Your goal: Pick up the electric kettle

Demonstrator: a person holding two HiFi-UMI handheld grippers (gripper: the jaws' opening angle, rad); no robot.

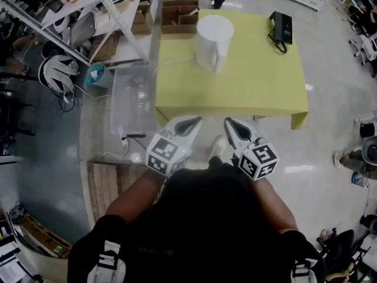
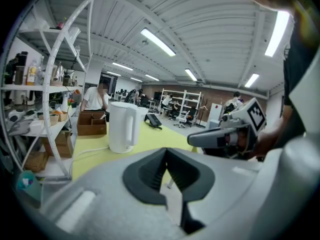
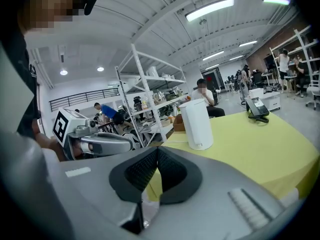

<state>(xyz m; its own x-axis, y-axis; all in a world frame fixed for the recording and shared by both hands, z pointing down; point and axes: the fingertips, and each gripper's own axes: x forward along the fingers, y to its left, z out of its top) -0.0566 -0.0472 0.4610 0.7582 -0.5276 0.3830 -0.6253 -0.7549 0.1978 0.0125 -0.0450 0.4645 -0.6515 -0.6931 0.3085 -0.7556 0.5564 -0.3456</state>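
Note:
The white electric kettle (image 1: 213, 42) stands upright near the far edge of the yellow-green table (image 1: 259, 93), its handle facing me and its white cord (image 1: 174, 61) trailing left. It also shows in the left gripper view as the kettle (image 2: 122, 126) and in the right gripper view as the kettle (image 3: 196, 124). My left gripper (image 1: 198, 120) and right gripper (image 1: 227, 121) hover side by side in front of the table's near edge, well short of the kettle. Both point toward it, shut and empty, as the left gripper (image 2: 166, 152) and right gripper (image 3: 157, 151) show in their own views.
A black desk phone (image 1: 281, 27) lies at the table's far right. A cardboard box (image 1: 179, 15) sits behind the kettle. A metal shelf rack (image 1: 70, 16) and a clear plastic bin (image 1: 132, 102) stand left of the table, a wooden pallet (image 1: 109, 184) below them.

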